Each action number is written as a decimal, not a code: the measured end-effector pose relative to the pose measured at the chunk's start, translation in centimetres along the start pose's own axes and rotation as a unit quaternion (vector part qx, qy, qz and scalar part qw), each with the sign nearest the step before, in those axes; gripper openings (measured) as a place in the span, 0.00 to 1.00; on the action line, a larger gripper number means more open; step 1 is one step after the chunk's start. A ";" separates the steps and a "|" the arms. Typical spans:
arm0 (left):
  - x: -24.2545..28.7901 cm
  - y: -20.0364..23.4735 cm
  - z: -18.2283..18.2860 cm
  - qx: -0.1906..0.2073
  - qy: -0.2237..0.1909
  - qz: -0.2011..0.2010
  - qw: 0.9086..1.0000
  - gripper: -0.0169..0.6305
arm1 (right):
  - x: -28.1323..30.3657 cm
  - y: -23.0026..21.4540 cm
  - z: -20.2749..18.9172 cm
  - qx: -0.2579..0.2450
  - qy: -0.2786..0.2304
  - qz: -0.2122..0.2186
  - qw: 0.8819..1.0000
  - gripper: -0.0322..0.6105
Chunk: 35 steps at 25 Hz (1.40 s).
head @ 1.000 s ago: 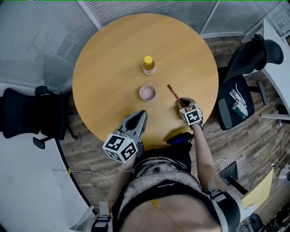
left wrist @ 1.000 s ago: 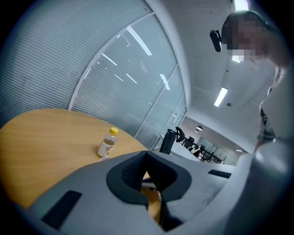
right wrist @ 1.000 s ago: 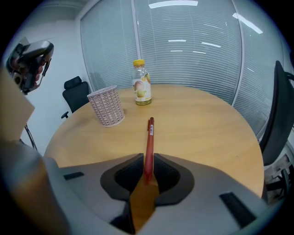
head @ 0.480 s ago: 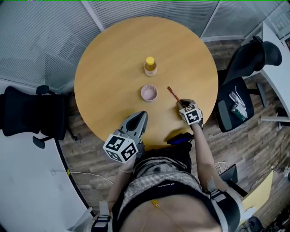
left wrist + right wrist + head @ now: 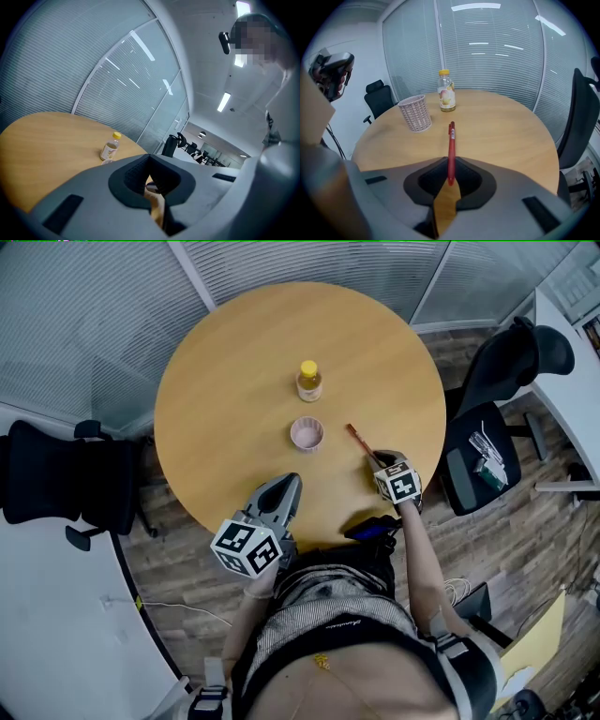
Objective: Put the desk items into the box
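You held the right tool [image 5: 379, 458] over the desk [image 5: 216, 381], close to its rim at about 4 o'clock, and its jaws were pinching the near end of the red pen [image 5: 451, 145]. In the right gripper view the pen stood out from the jaws straight toward 12 o'clock, and the jaws closed on it from both sides. Below the pen only a thin wedge of the desk showed between them. From the head view the pen ran from this tool toward 11 o'clock. Whether its far end touched the desk, I could not tell.

The pale patterned cup [image 5: 307, 433] stood upright near the middle of the desk, at about 9 o'clock from the pen's far end and apart from it. The bottle [image 5: 308, 381] with the yellow cap stood upright at 12 o'clock from the cup, near it but not touching.

Your left tool [image 5: 290, 481] hung over the rim of the desk at 6 o'clock, pointing toward the cup. Its jaws were pressed together with nothing between them. In the left gripper view only a narrow slit showed between them, and through it a piece of the desk and of the cup.

A black chair [image 5: 56, 486] stood beside the desk at 9 o'clock, and a second chair [image 5: 492, 442] at 3 o'clock.
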State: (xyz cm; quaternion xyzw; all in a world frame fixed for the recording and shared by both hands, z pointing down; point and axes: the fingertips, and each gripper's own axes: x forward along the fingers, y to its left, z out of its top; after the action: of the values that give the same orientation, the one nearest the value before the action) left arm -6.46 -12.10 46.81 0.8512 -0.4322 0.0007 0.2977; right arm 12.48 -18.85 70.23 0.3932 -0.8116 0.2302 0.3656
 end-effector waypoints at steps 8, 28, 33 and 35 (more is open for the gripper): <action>-0.6 -0.8 -0.4 -0.002 0.002 -0.014 1.000 0.03 | -2.7 0.2 0.7 -0.004 -0.009 -0.021 1.000 0.14; -2.2 0.2 -0.8 -0.027 -0.002 -0.016 1.000 0.03 | -8.8 3.5 8.1 -0.055 -0.086 -0.013 0.995 0.14; -2.7 0.5 -0.8 -0.028 -0.005 -0.016 0.999 0.03 | -10.1 4.5 9.8 -0.064 -0.105 -0.011 0.992 0.14; -2.9 0.7 -0.7 -0.029 -0.007 -0.015 0.999 0.03 | -10.6 4.9 10.5 -0.069 -0.112 -0.010 0.991 0.14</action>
State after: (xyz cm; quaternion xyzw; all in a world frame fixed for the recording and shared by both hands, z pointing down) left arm -8.56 -9.92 46.99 0.8483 -0.4216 -0.0221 0.3196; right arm 8.67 -17.97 55.03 0.3984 -0.8573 0.1244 0.3014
